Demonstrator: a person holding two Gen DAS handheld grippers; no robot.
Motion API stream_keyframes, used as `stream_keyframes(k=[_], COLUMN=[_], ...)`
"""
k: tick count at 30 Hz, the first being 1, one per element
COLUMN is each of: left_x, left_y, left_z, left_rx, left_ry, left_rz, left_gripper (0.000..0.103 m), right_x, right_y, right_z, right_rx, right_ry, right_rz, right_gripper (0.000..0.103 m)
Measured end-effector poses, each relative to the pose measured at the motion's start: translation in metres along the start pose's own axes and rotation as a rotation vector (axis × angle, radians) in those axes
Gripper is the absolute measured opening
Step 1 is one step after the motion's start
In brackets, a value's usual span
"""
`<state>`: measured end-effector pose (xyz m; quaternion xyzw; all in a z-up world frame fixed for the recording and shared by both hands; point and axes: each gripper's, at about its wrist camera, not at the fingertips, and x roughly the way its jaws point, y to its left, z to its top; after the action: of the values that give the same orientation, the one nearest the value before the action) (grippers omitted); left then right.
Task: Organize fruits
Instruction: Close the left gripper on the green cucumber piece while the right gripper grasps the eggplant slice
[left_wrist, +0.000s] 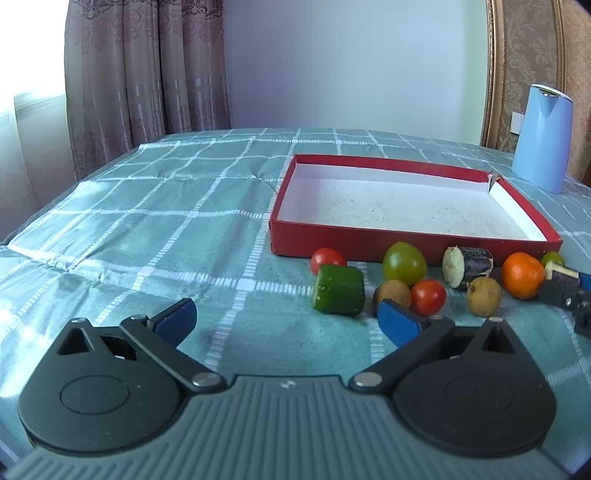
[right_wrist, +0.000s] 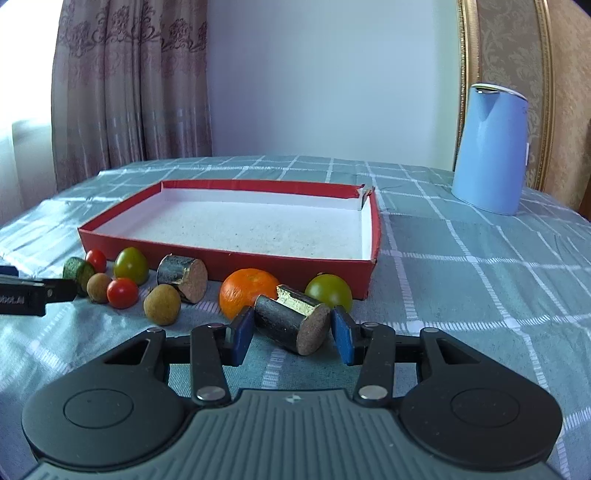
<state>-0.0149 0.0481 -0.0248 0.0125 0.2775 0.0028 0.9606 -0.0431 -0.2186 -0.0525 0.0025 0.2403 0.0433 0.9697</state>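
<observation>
1. The red box (right_wrist: 229, 254) sits on the checked cloth (right_wrist: 461, 280). It has nothing in it, so no fruit is put away yet.
2. All the food lies in a row just in front of the box's near wall.
3. In that row are two red tomatoes (right_wrist: 122, 292), two green tomatoes (right_wrist: 130, 265), an orange (right_wrist: 248, 291), two small brown round fruits (right_wrist: 162, 304), a cucumber piece (left_wrist: 338, 290) and two eggplant pieces (right_wrist: 183, 277).
4. The right gripper (right_wrist: 291, 334) is low, in front of the box's right half. Its jaws are partly open, one on each side of the near eggplant chunk (right_wrist: 291, 321). There are small gaps, so I think it is not squeezing yet.
5. The left gripper (left_wrist: 286, 321) is in front of the box's left corner. Its jaws are wide open and hold nothing. The cucumber piece and a brown fruit lie just ahead of it.
6. A blue jug (right_wrist: 489, 147) stands behind the box, to the right.
7. I think the job is only starting. Every piece still has to go into the box.
</observation>
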Motion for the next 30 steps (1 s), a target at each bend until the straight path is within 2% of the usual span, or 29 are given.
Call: stream_keyframes(k=[6,12,14,19,21,23,24,26,27,29,30], left_x=[-0.001,0.016,0.024,0.036,0.037,0.036,0.035,0.034,0.032,0.029,0.027], left_y=[0.005,-0.005,-0.007,-0.014,-0.015,-0.013,-0.013,-0.013,-0.015,-0.018,-0.020], left_z=[0.000,0.010,0.015,0.018,0.013,0.011,0.011,0.010,0.010,0.008,0.008], left_rx=[0.006,0.006,-0.002,0.023,0.037,0.028,0.022,0.026,0.032,0.048,0.054], left_ry=[-0.011,0.002,0.023,0.055,0.066,0.070,0.067,0.063,0.056,0.049,0.044], left_rz=[0.012,0.046,0.033,0.068,0.061,0.015,-0.003,-0.042,-0.057,-0.090,-0.104], left_gripper=[0.103,0.103,0.103,0.103,0.099,0.086,0.082,0.066,0.061,0.040,0.036], right_x=[0.000,0.000,0.000,0.000,0.000,0.000,-0.001,-0.002,-0.002,-0.002,-0.002], right_y=[-0.004,-0.004,-0.003,-0.004,-0.004,-0.003,-0.003,-0.004,-0.004,-0.004,-0.004], right_z=[-0.001,-0.002,-0.002,-0.002,-0.003,-0.002,-0.003,-0.003,-0.002,-0.002,-0.002], right_rx=[0.024,0.019,0.013,0.022,0.023,0.021,0.022,0.026,0.028,0.029,0.028], right_ry=[-0.008,-0.006,-0.004,-0.006,-0.008,-0.009,-0.012,-0.016,-0.017,-0.016,-0.015], right_rz=[0.017,0.023,0.024,0.030,0.031,0.031,0.031,0.034,0.033,0.034,0.034], right_gripper=[0.045,0.045,0.045,0.045,0.045,0.045,0.045,0.045,0.045,0.045,0.045])
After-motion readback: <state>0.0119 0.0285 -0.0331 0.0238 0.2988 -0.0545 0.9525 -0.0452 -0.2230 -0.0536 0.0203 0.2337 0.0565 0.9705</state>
